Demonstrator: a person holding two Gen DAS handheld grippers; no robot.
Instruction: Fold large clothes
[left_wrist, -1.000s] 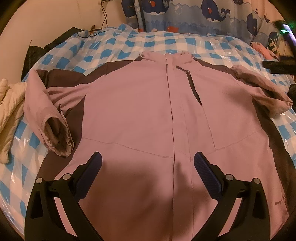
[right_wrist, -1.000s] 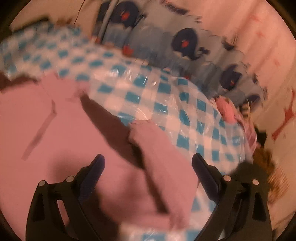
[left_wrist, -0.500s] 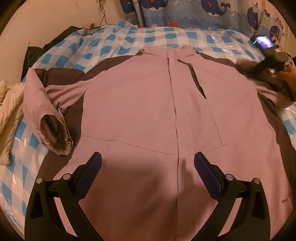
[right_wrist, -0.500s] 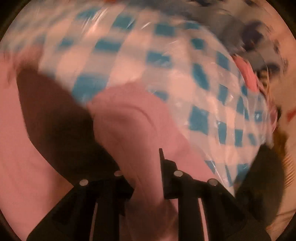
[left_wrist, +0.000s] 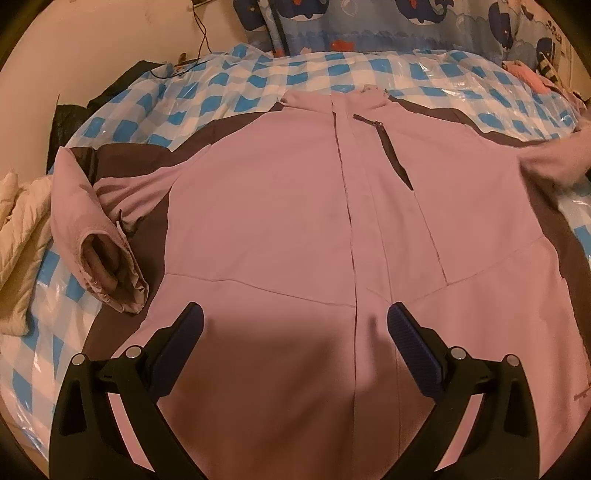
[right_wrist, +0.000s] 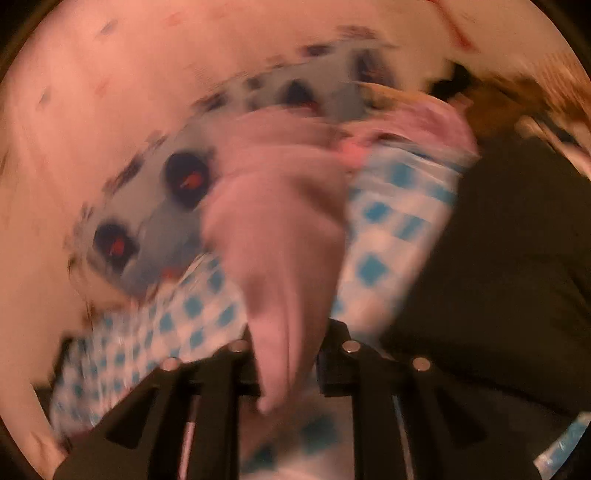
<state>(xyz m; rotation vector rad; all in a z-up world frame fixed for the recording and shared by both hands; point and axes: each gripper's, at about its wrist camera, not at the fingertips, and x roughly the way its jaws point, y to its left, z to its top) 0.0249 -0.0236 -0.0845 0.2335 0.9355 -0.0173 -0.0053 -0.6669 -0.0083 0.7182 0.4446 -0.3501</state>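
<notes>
The left gripper (left_wrist: 294, 321) is held with its two fingers spread wide apart, nothing being caught between the blue pads (left_wrist: 410, 339) (both are seen bare). The right gripper (right_wrist: 286, 347) is seen with its fingers drawn close together, and pink cloth is pinched between them; that view is heavily blurred.

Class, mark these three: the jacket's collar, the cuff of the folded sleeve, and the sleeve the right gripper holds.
collar (left_wrist: 334, 100), left wrist view, on its front.
folded sleeve cuff (left_wrist: 107, 264), left wrist view, on its open end.
held sleeve (right_wrist: 284, 236), right wrist view, on the cloth above the fingers.
</notes>
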